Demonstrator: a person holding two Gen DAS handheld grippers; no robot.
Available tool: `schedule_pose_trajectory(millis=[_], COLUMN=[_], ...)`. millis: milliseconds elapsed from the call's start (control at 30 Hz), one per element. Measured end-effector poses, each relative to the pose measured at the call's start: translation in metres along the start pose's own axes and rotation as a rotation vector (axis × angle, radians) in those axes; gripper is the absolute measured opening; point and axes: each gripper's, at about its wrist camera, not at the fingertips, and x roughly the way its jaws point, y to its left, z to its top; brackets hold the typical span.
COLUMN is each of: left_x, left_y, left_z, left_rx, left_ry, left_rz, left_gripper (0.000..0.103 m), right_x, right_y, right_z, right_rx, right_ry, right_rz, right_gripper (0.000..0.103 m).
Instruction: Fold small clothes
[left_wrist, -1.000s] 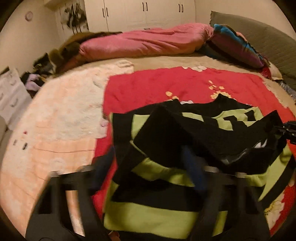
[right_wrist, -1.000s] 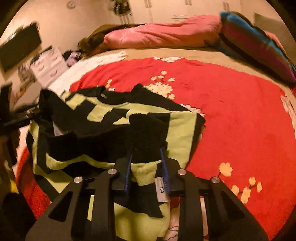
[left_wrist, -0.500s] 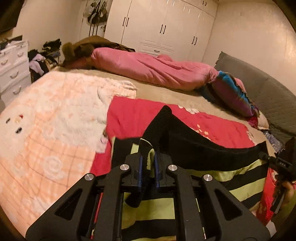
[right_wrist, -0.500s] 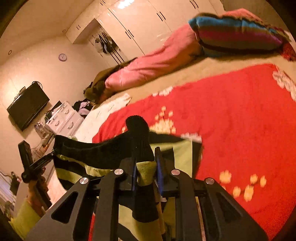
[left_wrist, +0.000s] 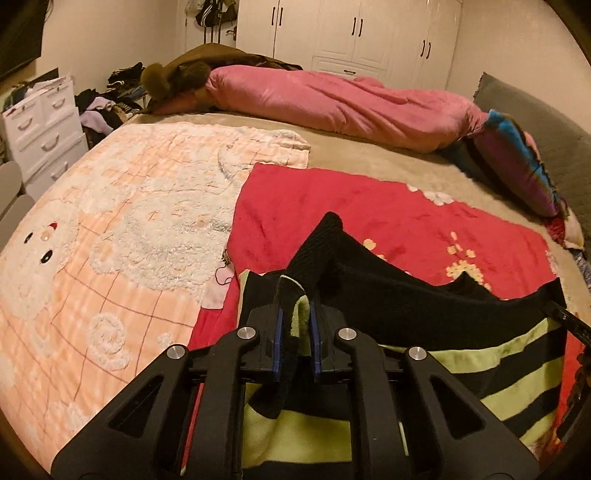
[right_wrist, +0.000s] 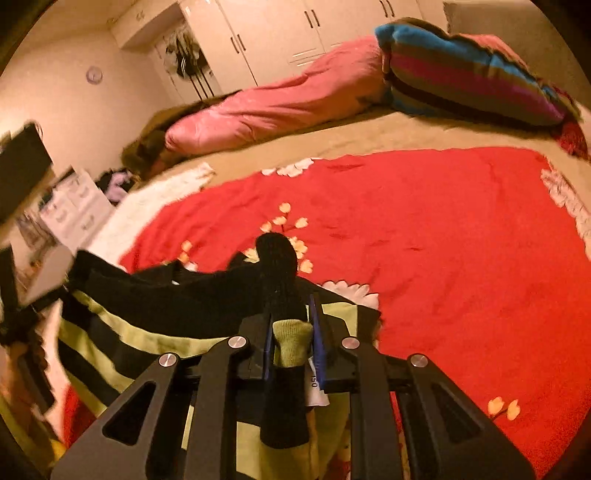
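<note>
I count one garment in play: a black and lime-green striped sweater (left_wrist: 461, 373), held up off the bed (left_wrist: 369, 155) between my two grippers, its lower part hanging toward the red blanket (right_wrist: 443, 240). My left gripper (left_wrist: 295, 332) is clamped narrow on a bunched black ribbed edge of the sweater, with a bit of green fabric caught between the two blue-padded fingers (left_wrist: 277, 339). My right gripper (right_wrist: 293, 339) is likewise pinched down on the sweater (right_wrist: 147, 332); a black ribbed tip stands up above the jaws, a green fold sits between them, and one white size tag (right_wrist: 316, 387) hangs just below. In the left wrist view the black top edge runs taut from the left gripper across to the right side of the frame. In the right wrist view the same edge stretches away to the left, where the picture is blurred. On the bed I count two spread blankets: the red one with pale flowers and one peach and white fluffy blanket (left_wrist: 110, 240), lying side by side, the red one overlapping the peach one's edge. Behind them lie one rolled pink duvet (left_wrist: 332, 99) and one striped pillow (right_wrist: 461, 70). One white drawer unit (left_wrist: 40, 125) stands beside the bed, and white wardrobe doors (left_wrist: 351, 33) fill the far wall.
</note>
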Motion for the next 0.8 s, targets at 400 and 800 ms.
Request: schedule_pose_trajectory(millis=[400, 800], left_x=[-0.034, -0.024], left_y=[0.029, -0.052], left_z=[-0.027, -0.05], left_rx=[-0.101, -0.032], left_ry=[-0.068, 0.003], left_rz=[0.1, -0.029], left_gripper=[0.039, 0.064], right_x=[0.002, -0.029], right_y=[-0.009, 0.047], right_z=[-0.018, -0.051], right_rx=[-0.024, -0.128], right_ry=[0.004, 0.007], right_rz=[-0.124, -0.008], right_gripper=[0.043, 0.054])
